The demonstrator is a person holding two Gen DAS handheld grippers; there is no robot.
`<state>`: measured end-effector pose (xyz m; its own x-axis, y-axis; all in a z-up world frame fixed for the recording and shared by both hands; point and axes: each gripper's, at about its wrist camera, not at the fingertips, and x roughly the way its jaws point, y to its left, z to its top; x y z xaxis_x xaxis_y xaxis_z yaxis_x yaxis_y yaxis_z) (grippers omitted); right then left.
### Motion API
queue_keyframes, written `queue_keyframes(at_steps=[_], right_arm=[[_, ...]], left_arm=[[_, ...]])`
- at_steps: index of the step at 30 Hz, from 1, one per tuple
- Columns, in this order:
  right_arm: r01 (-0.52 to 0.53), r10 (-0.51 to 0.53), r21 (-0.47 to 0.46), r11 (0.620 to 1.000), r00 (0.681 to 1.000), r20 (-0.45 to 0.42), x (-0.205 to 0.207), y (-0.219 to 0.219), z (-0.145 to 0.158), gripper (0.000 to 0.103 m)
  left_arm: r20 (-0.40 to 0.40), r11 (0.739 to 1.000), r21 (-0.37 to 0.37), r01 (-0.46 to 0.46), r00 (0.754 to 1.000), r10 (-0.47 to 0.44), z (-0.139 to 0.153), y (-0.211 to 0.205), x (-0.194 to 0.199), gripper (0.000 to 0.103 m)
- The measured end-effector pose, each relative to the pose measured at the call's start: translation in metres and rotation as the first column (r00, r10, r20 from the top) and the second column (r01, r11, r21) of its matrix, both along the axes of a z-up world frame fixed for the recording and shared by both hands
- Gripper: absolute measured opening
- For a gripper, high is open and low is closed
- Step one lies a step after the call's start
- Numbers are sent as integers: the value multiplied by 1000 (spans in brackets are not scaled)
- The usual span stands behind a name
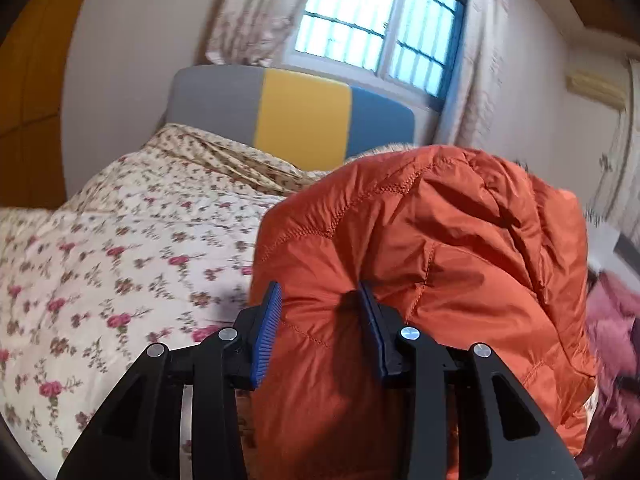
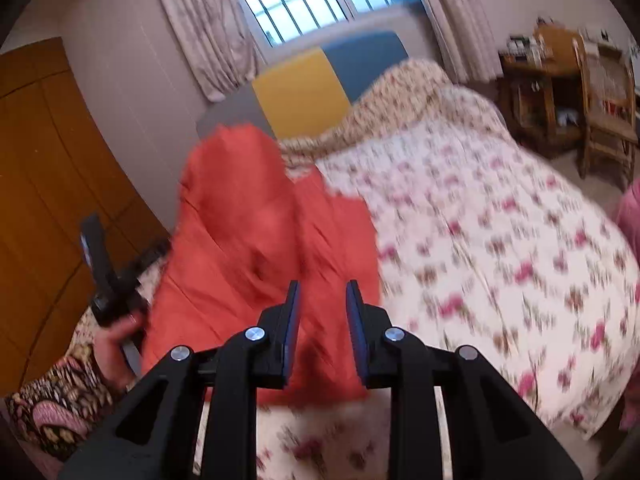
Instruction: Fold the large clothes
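Note:
A puffy orange jacket [image 1: 440,248] bulges up over the floral bedspread [image 1: 120,248]. My left gripper [image 1: 319,286] is shut on a thick fold of it; the right pad dents the fabric. In the right wrist view the jacket [image 2: 248,220] is blurred and rises at centre left. My right gripper [image 2: 323,284] stands over its near edge, jaws apart. Orange fabric shows in the gap, with no pinch visible. The left gripper [image 2: 98,276] appears at the jacket's left edge, held by a hand [image 2: 114,344] with a patterned sleeve [image 2: 52,400].
The bed has a grey, yellow and blue headboard [image 1: 300,116] under a curtained window [image 1: 380,28]. An orange wooden wardrobe [image 2: 48,184] stands at the left. A wooden chair [image 2: 608,116] and a desk [image 2: 532,92] stand at the far right. A pink garment [image 1: 616,320] lies at the bed's right edge.

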<state>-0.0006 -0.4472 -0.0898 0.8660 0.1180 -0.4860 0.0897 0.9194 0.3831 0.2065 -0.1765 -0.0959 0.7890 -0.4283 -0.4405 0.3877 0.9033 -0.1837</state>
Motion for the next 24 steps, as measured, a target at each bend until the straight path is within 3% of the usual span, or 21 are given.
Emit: queue_keyframes(at_steps=[6,10,15,21,24], right_arm=[[-43,47,-119,992,998,31,65,23,48,22],[-39,40,-106,994,999,7,134,24,56,23],[18,-40,-175,984,991,-124,204,9,21,19],[27,-55,-189,982,988,-147,208,-6,-27,18],[21,-48,-162,987,986,-162,214,-16,-40,19]], left_arm=[[-69,988,146,45,997,-35,8,-49,6,38],[-110,970,241,25,994,2,12,-73,10,38],[-128,945,326,-9,990,54,13,-90,14,39],[-75,927,371,-47,994,81,-7,-108,18,39],[-67,934,354,-55,994,84,-14,-110,19,39]])
